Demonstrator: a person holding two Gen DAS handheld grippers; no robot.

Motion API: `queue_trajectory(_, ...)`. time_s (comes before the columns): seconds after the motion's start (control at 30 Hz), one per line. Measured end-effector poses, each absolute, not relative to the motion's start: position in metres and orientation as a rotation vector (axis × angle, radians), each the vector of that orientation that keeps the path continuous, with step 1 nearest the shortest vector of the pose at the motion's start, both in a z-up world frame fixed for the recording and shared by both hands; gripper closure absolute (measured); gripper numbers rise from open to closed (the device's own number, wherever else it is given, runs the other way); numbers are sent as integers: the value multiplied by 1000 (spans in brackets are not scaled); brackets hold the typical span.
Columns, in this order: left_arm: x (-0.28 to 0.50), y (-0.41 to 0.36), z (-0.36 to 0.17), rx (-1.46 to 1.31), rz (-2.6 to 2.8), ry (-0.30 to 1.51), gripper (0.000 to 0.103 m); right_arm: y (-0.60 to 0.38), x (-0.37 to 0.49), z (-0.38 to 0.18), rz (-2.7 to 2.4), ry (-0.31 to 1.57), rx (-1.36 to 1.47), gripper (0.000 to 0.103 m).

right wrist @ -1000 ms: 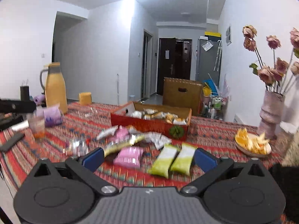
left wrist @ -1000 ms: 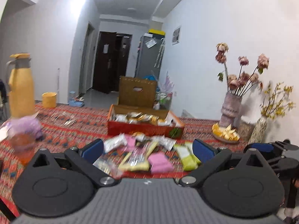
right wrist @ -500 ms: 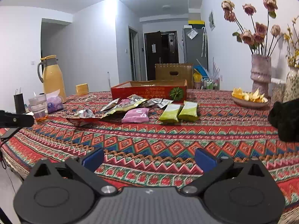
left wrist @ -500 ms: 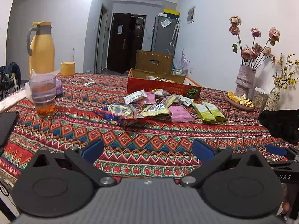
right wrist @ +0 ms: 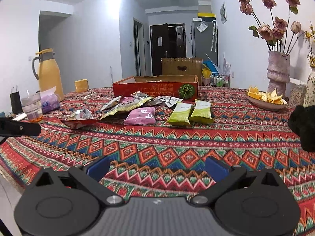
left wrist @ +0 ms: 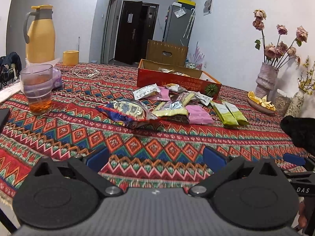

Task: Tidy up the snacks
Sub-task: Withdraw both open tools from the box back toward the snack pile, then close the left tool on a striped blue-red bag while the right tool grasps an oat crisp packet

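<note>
Several snack packets lie in a loose pile on the patterned tablecloth: a blue and yellow bag point(left wrist: 130, 111), a pink packet point(left wrist: 198, 114) point(right wrist: 140, 115) and two green packets point(left wrist: 229, 113) point(right wrist: 190, 111). Behind them stands an open red box point(left wrist: 177, 81) point(right wrist: 155, 90) with snacks in it. My left gripper point(left wrist: 155, 158) is open and empty, low over the near edge of the table, well short of the pile. My right gripper point(right wrist: 156, 166) is open and empty, also near the front edge.
A cup of tea point(left wrist: 37, 88) and a yellow jug point(left wrist: 40, 34) stand at the left. A vase of dried roses point(right wrist: 277, 72) and a dish of peel point(right wrist: 265, 98) stand at the right. A black object point(right wrist: 304, 126) sits at the right edge.
Both grippers have pulled back and dropped from close above the snack pile to the near edge of the table. Both stayed open and empty.
</note>
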State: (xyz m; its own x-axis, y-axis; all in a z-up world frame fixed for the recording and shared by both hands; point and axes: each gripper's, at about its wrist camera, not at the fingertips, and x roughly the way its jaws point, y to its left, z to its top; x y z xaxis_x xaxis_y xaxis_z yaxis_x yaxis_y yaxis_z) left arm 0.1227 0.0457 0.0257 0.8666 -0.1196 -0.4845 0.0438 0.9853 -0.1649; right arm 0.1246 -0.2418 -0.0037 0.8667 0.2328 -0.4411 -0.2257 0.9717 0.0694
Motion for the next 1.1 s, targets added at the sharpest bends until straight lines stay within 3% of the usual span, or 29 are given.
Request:
queue_trajectory(0.37,222,57,23,-173,-52,559,0,-227,180,3,277,475,26,1)
queue_trajectory(0.6,305,82,3,-372,-41,688,0,-214,209,9,276,470,-27,1)
queue_trajectory(0.93,359,77,-9,-243,0,739,0,-200,271,23,316,475,-76,2)
queue_trajectory(1.03,359,77,-10,-229,-3,707,24,-194,302,29,358,491,-55,7)
queue_trajectory(1.1,360,78,-11,-208,-15,687,27,-190,326,34,386,504,-25,11)
